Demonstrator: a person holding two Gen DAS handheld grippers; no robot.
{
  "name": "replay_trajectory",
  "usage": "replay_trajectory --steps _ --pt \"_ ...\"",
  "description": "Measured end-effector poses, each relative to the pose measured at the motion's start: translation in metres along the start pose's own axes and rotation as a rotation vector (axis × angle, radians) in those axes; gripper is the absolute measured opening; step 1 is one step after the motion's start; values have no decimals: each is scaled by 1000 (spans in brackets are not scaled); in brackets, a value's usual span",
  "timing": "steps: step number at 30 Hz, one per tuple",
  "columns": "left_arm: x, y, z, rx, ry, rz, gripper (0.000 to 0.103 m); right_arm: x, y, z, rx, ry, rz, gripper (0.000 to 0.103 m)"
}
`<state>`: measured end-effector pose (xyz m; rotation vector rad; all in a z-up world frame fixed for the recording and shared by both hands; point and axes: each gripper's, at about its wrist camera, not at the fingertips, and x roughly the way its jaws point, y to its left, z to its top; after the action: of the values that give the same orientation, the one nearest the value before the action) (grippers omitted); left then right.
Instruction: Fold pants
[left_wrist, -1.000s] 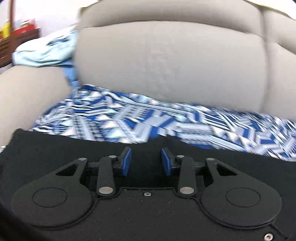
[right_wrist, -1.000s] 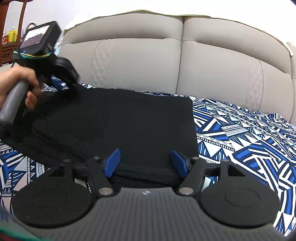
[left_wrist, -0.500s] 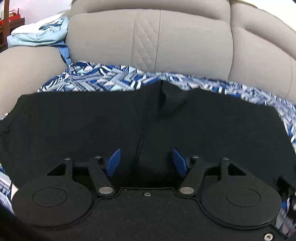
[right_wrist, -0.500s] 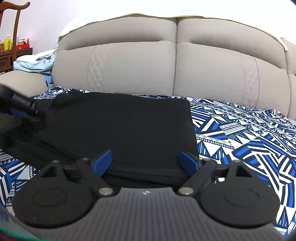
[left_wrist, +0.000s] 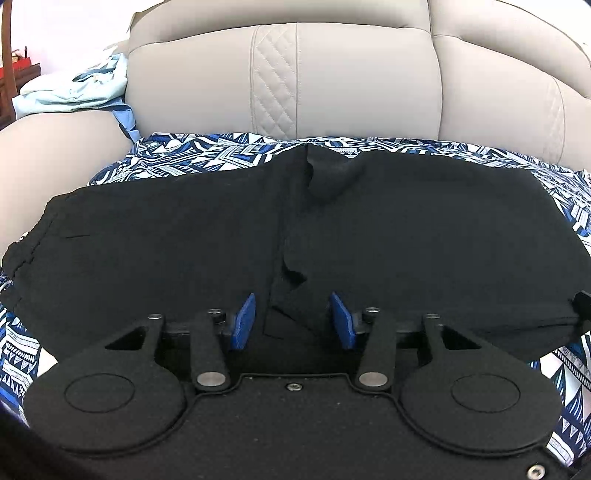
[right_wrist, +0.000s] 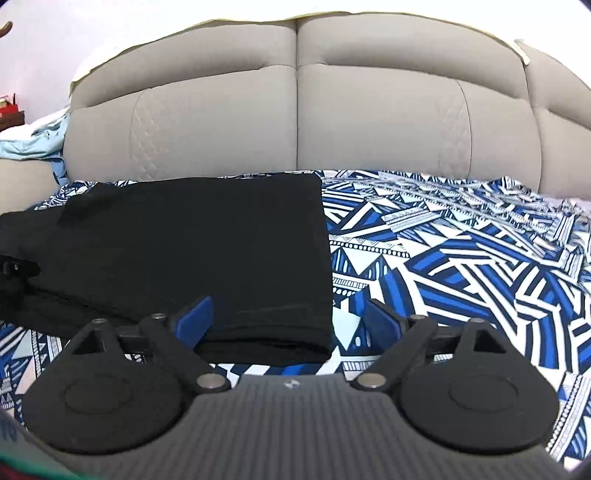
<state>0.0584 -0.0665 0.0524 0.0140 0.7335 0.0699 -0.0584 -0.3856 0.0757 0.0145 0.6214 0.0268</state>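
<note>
left gripper: blue pads closing, a raised fold of the black pants between them, not visibly pinched. right gripper: jaws spread wide and opening, straddling the pants' near corner at 6 o'clock, its pads clear of the cloth. pants lie folded flat on the blue-and-white patterned cover, left of centre in the right view. beige sofa back at 12 o'clock; pale blue cloth at 10 o'clock.
</note>
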Motion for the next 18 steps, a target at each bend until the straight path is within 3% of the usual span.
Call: replay_trajectory --steps 6,11,15,17,18 --pt "-2 10 1 -35 6 -18 48 -10 23 4 -63 -75 90 95" --pt "-6 24 2 -68 6 -35 60 -1 45 12 -110 -87 133 98" --pt "-14 33 1 -55 -19 -39 66 -5 54 18 -101 -137 76 97" --pt "-18 36 0 -47 -33 -24 80 -8 50 19 -77 -147 47 97" --pt "-19 37 -1 -44 -42 -15 82 -8 47 18 -62 -140 36 98"
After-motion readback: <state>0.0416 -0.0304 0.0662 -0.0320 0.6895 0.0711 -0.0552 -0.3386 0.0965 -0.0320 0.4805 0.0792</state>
